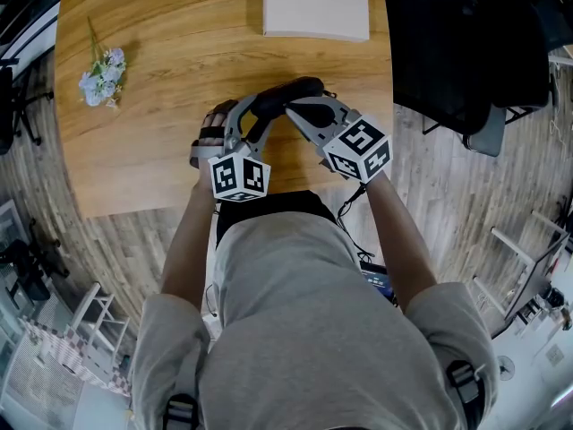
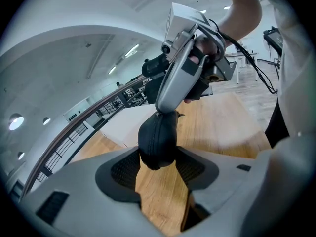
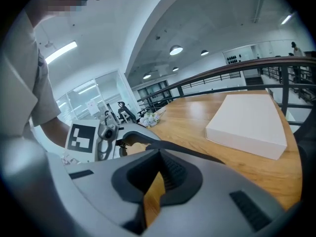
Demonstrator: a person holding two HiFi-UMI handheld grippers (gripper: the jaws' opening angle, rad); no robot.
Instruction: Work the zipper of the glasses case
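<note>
The glasses case [image 1: 288,91], black and soft-sided, is held up off the wooden table [image 1: 170,133], above the near edge and right in front of the person. In the head view its long axis runs across the table, from lower left up to the right, with the right end pointing a little away from the body. In the left gripper view the same axis runs away from the camera, so the case [image 2: 158,139] looks short and rounded, its near end sitting low between the pads and its far part rising. A zipper seam [image 2: 151,142] runs lengthwise down the side that faces left in that view.

The left gripper [image 2: 158,163] has its jaws fairly wide and closed on the near end of the case, a ribbed pad pressing on each side. In the head view the left gripper [image 1: 258,111] takes the case's left end.

The right gripper [image 3: 159,154] has its jaws fully together. Its tips meet the upper part of the case at the zipper line, as the left gripper view shows, where the right gripper [image 2: 160,111] comes down from above. Whether a pull tab is pinched there is too small to tell.

A white box [image 1: 315,5] lies at the far edge and a sprig of pale flowers [image 1: 103,72] at the left, both well apart from the case
</note>
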